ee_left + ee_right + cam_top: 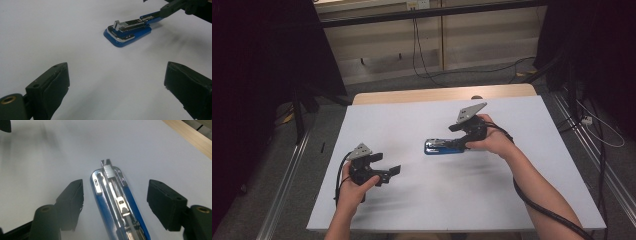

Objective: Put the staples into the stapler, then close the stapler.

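Both my grippers gape: right straddles the stapler, ungripped; next I'd close; left idles.

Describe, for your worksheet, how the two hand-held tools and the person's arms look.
Both tools, left tool and right tool, are black with blocky padded jaws. Each has a grey three-cornered plate on top, a brass-coloured ring near a jaw base, and a thick black cable trailing back. The forearms are bare, with no sleeves visible.

Blue stapler, seemingly opened, flat mid-table.
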Motion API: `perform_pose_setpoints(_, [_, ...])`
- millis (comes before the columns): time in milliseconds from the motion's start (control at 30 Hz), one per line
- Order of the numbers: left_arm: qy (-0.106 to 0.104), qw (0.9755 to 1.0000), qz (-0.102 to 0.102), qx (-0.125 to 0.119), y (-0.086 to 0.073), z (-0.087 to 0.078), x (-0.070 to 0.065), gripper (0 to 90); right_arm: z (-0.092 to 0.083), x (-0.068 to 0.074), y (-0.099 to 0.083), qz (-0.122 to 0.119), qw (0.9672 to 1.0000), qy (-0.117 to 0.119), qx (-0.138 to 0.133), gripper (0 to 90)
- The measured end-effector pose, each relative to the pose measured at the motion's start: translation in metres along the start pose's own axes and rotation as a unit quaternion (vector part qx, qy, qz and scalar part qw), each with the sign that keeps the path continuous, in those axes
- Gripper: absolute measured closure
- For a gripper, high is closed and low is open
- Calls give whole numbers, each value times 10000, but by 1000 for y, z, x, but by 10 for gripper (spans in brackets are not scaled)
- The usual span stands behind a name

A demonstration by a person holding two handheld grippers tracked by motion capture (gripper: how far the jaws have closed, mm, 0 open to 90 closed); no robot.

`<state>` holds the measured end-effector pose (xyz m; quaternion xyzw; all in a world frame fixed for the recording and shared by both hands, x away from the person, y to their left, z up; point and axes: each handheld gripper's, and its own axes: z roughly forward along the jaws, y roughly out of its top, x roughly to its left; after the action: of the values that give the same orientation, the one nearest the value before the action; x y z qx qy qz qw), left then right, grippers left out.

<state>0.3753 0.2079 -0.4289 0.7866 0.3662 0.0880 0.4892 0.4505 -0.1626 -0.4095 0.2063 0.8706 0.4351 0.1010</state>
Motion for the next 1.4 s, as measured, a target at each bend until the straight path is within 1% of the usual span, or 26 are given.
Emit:
perform_pose_setpoints(100, [-24,10000,4,-17,1,1,-1,62,-10,4,-7,140,9995,-286,-18,212])
perform_pose_setpoints(167, [-47,10000,-3,-14,1,2,-1,62,-18,6,-12,336,9982,-490,-34,183])
perform_pose_setpoints(200, [-53,10000,11,-11,1,3,-2,62,-21,7,-15,372,9975,-606,-17,166])
perform_pose_setpoints(333, [-99,9999,18,33,1,7,-4,62,-34,12,-26,480,9949,-886,54,165])
perform_pose_setpoints(433, [-148,9999,38,51,2,11,-5,66,-43,14,-35,635,9916,-1130,49,146])
perform_pose_setpoints(500, [-165,9998,70,92,2,14,-5,66,-50,16,-41,749,9882,-1334,34,132])
perform_pose_setpoints(567, [-169,9998,82,98,3,16,-6,66,-55,20,-47,811,9863,-1435,-90,131])
perform_pose_setpoints(600, [-168,9998,69,91,3,17,-6,67,-58,22,-50,827,9847,-1523,-175,131])
perform_pose_setpoints(667, [-168,9998,72,104,4,19,-7,68,-62,26,-55,895,9829,-1574,-333,131])
perform_pose_setpoints(700, [-178,9998,77,107,4,21,-7,68,-63,28,-58,940,9818,-1611,-366,131])
perform_pose_setpoints(800, [-169,9997,122,146,5,24,-8,71,-66,31,-65,1000,9791,-1732,-376,131])
perform_pose_setpoints(833, [-182,9997,100,125,5,26,-8,72,-68,32,-67,1024,9777,-1790,-387,131])
perform_pose_setpoints(900, [-173,9997,117,109,6,27,-8,78,-71,33,-69,1038,9764,-1842,-440,132])
perform_pose_setpoints(967, [-166,9998,67,55,7,29,-7,86,-74,34,-69,1056,9758,-1881,-373,135])
perform_pose_setpoints(1000, [-156,9998,76,52,7,29,-7,96,-75,35,-70,1082,9749,-1908,-370,138])
perform_pose_setpoints(1033, [-149,9999,63,55,8,30,-7,101,-76,35,-71,1180,9738,-1912,-347,144])
perform_pose_setpoints(1067, [-126,9999,88,58,9,30,-7,102,-77,36,-72,1221,9728,-1944,-313,153])
perform_pose_setpoints(1133, [-121,9999,120,24,11,31,-7,111,-78,37,-76,1199,9710,-2046,-298,164])
perform_pose_setpoints(1200, [-83,9999,106,5,13,34,-8,132,-78,37,-78,1238,9692,-2110,-275,171])
perform_pose_setpoints(1267, [5,10000,57,-30,14,37,-8,161,-79,37,-80,1228,9680,-2168,-294,215])
perform_pose_setpoints(1300, [59,10000,32,-44,15,39,-8,190,-79,37,-80,1251,9674,-2180,-307,224])
perform_pose_setpoints(1333, [122,9999,11,-33,16,41,-8,219,-80,37,-81,1267,9669,-2191,-325,256])
perform_pose_setpoints(1367, [164,9999,-4,-32,17,42,-8,227,-80,38,-82,1285,9665,-2203,-303,297])
perform_pose_setpoints(1400, [161,9999,-6,-33,18,44,-8,246,-81,38,-83,1290,9657,-2237,-272,320])
